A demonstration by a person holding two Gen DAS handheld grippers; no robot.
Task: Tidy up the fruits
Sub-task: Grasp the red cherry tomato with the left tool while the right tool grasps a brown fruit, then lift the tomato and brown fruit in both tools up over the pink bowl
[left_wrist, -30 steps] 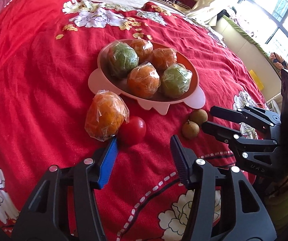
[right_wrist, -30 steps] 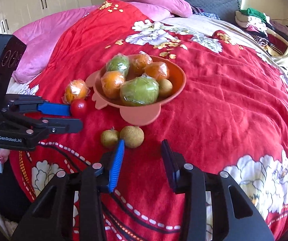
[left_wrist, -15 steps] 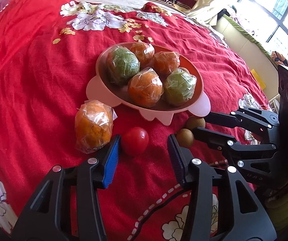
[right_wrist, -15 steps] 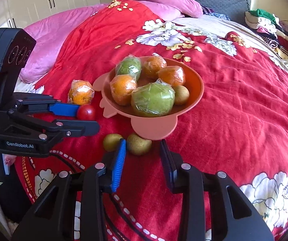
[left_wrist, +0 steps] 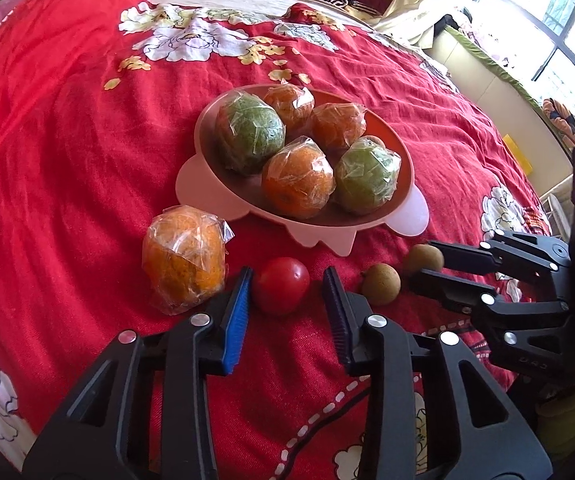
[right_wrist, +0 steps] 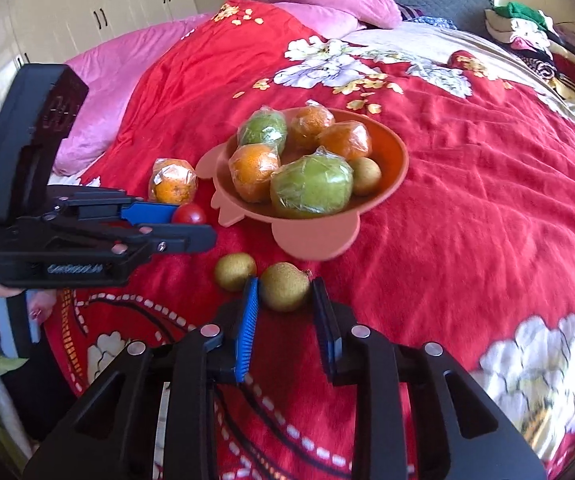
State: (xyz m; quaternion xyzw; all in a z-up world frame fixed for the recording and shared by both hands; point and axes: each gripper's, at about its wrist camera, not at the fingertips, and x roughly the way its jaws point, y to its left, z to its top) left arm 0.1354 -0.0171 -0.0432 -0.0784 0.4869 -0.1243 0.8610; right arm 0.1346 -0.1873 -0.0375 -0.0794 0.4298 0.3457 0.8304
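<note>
Jaws, both tools: parted, nothing clamped. We list the left gripper [left_wrist: 287,276] as straddling the red tomato [left_wrist: 280,291], its blue pad just at the tomato's left flank and a visible gap on the other side. We list the right gripper [right_wrist: 283,286] as straddling the nearer brown kiwi [right_wrist: 285,286], pads close on both flanks; whether they touch we cannot tell.

Items still on the red bedspread [left_wrist: 67,140]:
- tomato, directly ahead between the left fingers, round, no long axis to favour;
- nearer kiwi, between the right fingers, slightly oval, its length lying roughly across the jaws;
- second kiwi [right_wrist: 234,271], just left of it, outside the blue pad;
- wrapped orange [left_wrist: 185,258], just left of the tomato, close to the left tool's blue finger.

Items already in the pink bowl [left_wrist: 407,216]: wrapped oranges, wrapped green fruits, one kiwi.

Judgement: each fruit sits centred for its own tool; closing is what remains, then a short carry forward to the bowl, which lies straight ahead of both.
</note>
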